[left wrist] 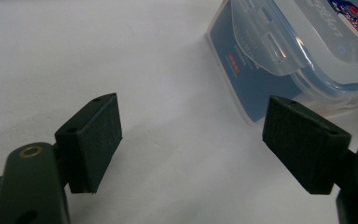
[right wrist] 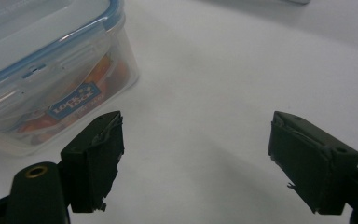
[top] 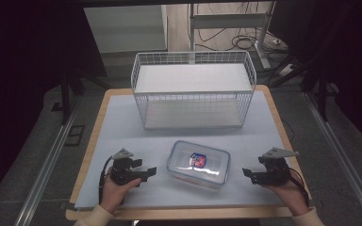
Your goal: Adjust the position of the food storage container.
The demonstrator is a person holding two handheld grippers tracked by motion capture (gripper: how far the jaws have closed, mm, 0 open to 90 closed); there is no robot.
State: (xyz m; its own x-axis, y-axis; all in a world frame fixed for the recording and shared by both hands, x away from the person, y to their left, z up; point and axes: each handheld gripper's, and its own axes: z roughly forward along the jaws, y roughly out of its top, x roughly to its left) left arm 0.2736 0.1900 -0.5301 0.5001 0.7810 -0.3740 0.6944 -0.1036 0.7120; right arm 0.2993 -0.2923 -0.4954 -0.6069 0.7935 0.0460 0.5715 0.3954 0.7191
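Down at the near left of the pale blue-grey mat (top: 122,122), which lies on a light wooden table (top: 104,101), the left black two-jaw gripper (top: 151,171) sits in the person's left hand (top: 114,190), pointing right. Its jaws stand spread wide with bare mat between them; in the left gripper view (left wrist: 191,140) the flat rubbery pads (left wrist: 95,140) look matte and finely textured. Just beyond its tip, apart from it, lies the clear rectangular plastic food container with a blue-rimmed snap lid (top: 198,164), a red and blue sticker at the lid's middle. In the left gripper view the container (left wrist: 303,51) sits up and to the right, its near corner close to the right-hand jaw, though I cannot tell if they touch.

Behind the container, toward the far edge, stands a white wire basket (top: 193,89), an open rectangular grid with a flat pale floor.

At the right, the right black two-jaw gripper (top: 246,173), held in the right hand (top: 290,190), points left at the container with a gap between. Its jaws are likewise wide apart, holding nothing. In the right gripper view (right wrist: 196,158) the container (right wrist: 46,70) lies upper left, glossy and see-through, with orange printing showing through its wall.
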